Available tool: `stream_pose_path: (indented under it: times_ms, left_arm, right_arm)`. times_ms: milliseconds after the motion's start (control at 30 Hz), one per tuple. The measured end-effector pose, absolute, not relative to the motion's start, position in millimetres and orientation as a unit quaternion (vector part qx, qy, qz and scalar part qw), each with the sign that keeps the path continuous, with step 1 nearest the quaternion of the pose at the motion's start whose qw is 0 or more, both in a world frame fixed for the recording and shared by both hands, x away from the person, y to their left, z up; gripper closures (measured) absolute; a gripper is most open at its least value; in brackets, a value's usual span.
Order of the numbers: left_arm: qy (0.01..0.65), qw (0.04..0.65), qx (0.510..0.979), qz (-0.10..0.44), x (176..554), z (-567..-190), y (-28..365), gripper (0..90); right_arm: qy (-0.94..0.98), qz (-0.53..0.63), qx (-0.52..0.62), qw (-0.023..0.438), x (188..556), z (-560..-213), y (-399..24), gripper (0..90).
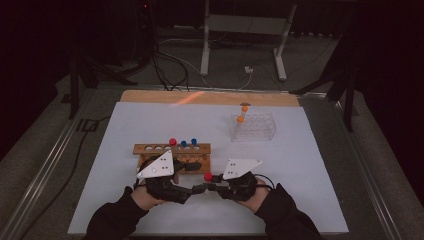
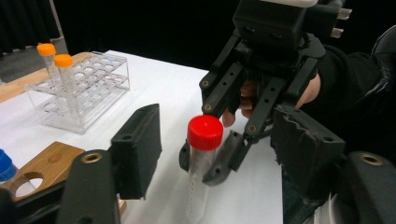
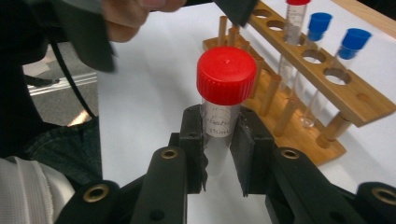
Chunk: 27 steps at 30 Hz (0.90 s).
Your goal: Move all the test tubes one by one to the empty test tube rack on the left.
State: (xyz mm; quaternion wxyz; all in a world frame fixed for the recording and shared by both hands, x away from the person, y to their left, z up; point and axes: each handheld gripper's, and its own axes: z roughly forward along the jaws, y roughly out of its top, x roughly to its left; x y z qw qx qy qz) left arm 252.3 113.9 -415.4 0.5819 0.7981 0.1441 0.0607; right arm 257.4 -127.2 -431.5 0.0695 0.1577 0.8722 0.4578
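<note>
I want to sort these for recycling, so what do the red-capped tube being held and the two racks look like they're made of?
Red-capped tube: clear, probably plastic, with printed markings showing through; its ribbed cap looks like matte plastic. Near rack: light wood with visible grain, drilled holes and dowel legs. Far rack: transparent, glossy edges, likely acrylic.

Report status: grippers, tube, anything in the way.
Right gripper shut on red-capped tube, upright. Left gripper open, jaws either side of it. Wooden rack close behind.
</note>
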Motion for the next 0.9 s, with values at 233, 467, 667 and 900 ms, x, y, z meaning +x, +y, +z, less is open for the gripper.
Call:
stream_pose_path:
  times_ms: [233,467,667,900]
  left_arm:
    - [0.144,0.575,0.802,0.074,251,-415,110,49.1]
    - [0.136,0.552,0.818,0.083,250,-419,103,58.4]
    - [0.138,0.545,0.823,0.087,250,-420,101,68.8]
    - [0.142,0.547,0.82,0.092,253,-416,105,71.4]
  right_arm:
    - [0.872,0.46,0.153,0.066,256,-431,-125,75.1]
    - [0.873,0.459,0.151,0.066,256,-431,-125,75.1]
    - [0.873,0.459,0.152,0.066,255,-431,-125,75.1]
    - [0.868,0.465,0.159,0.072,257,-431,-126,69.1]
